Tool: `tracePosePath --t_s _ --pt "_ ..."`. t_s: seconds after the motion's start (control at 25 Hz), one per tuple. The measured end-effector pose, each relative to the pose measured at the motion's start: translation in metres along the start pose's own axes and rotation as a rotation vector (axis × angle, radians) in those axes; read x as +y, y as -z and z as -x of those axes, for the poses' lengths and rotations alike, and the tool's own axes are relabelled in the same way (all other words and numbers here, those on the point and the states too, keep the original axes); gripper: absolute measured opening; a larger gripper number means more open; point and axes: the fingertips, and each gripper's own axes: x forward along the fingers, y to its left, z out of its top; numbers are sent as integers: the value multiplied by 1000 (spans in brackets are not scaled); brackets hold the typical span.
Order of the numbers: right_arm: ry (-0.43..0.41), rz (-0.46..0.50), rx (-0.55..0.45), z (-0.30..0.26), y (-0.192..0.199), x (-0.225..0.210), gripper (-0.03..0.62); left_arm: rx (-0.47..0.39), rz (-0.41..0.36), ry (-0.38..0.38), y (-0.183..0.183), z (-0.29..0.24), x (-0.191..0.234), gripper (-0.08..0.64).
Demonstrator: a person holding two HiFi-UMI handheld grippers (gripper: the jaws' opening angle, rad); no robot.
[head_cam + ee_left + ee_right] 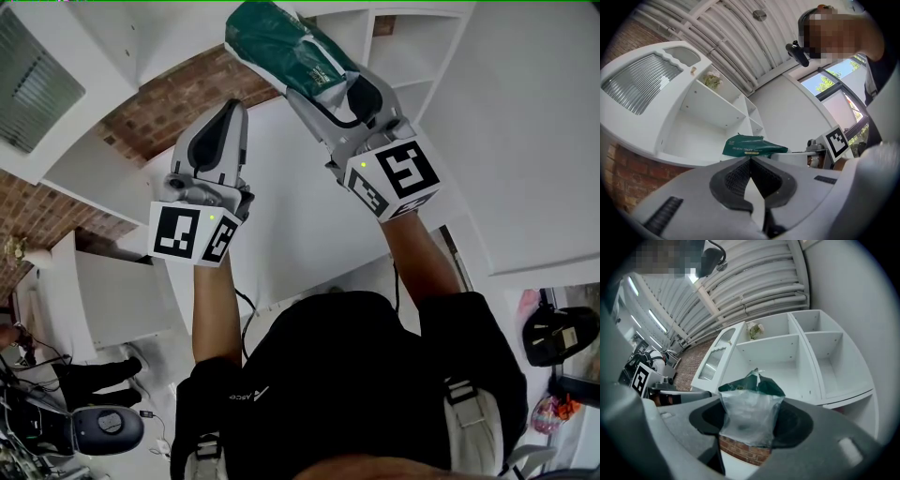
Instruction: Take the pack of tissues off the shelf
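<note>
My right gripper [342, 94] is raised in front of the white shelf unit [412, 56] and is shut on the pack of tissues [281, 42], a dark green wrapper with a clear end. In the right gripper view the pack [751, 394] stands between the two dark pads [799, 425], with the shelf's compartments [778, 357] behind it and apart from it. My left gripper [225, 122] hovers to the left of the pack, shut with nothing in it. In the left gripper view its jaws [750, 161] meet in a line, and the pack [752, 146] shows just beyond them.
A small plant [754, 329] sits in a top shelf compartment. A brick wall [178, 103] runs behind and under the shelf. A ribbed panel [640, 82] covers the cabinet at the left. Another person [94, 380] and equipment stand at the lower left.
</note>
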Motion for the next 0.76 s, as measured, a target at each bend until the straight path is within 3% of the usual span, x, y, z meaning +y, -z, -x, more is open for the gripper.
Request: tracePosePath --t_s 0.76 --pt "8 1 1 -1 3 -2 276 5 -1 1 4 1 3 -2"
